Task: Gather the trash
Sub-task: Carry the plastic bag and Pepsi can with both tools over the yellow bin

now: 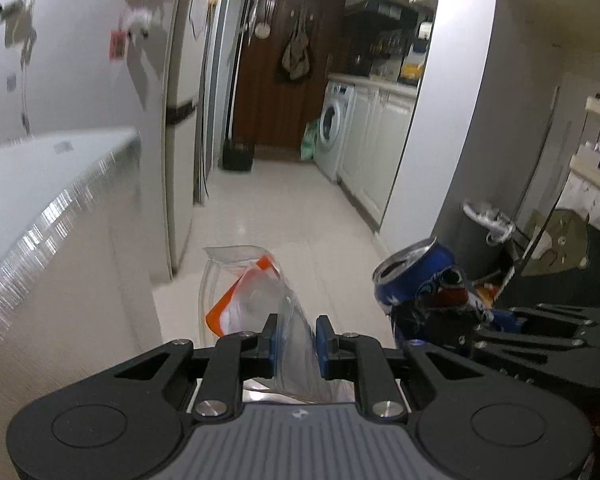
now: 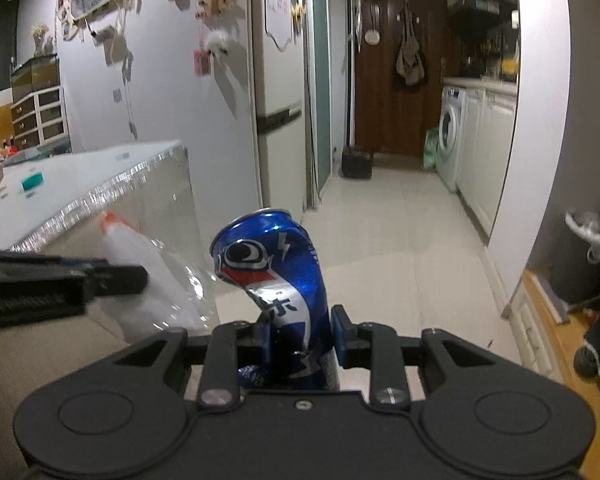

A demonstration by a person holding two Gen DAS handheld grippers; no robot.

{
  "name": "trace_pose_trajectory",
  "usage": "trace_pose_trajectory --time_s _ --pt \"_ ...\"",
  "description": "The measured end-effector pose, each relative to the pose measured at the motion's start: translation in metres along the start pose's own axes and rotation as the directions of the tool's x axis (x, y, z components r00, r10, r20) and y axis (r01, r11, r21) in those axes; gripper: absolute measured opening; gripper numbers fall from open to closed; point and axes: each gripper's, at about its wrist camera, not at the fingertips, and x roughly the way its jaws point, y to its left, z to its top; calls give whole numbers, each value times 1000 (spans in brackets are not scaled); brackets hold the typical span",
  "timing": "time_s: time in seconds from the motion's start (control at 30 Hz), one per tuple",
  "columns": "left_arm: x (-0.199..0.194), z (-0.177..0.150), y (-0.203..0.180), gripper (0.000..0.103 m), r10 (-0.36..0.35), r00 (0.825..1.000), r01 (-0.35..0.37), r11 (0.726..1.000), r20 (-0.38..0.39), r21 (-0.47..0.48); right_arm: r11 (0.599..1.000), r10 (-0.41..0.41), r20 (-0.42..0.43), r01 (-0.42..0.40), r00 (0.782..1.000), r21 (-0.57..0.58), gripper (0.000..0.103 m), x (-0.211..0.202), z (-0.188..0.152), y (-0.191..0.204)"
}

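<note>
My left gripper [image 1: 296, 338] is shut on a clear plastic bag [image 1: 252, 292] with an orange strip, held up in the air. The bag also shows in the right wrist view [image 2: 148, 280], with the left gripper [image 2: 140, 276] reaching in from the left. My right gripper [image 2: 302, 332] is shut on a crushed blue drink can [image 2: 276, 272], held upright. The can [image 1: 416, 276] and the right gripper [image 1: 440, 320] also show at the right of the left wrist view. A dark trash bin with a white liner [image 2: 588, 256] stands by the right wall; it also shows in the left wrist view [image 1: 484, 236].
A white glossy counter [image 2: 100, 184] runs along the left, with a teal sponge [image 2: 33, 181] on it. A fridge [image 2: 280, 92] stands past it. The tiled hallway floor [image 2: 400, 240] leads to a brown door [image 2: 396, 80], a washing machine [image 2: 450, 132] and white cabinets on the right.
</note>
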Motion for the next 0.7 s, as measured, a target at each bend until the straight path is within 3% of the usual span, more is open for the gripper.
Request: trace_pose_trajectory --time_s 0.3,0.7 --pt "80 -44 5 19 -7 987 -5 997 -159 -76 996 -10 -158 24 987 87 29 49 -35 -35" --pt "190 -106 49 19 -54 946 -32 966 -319 -258 999 -8 -371 24 929 37 29 146 -74 -42"
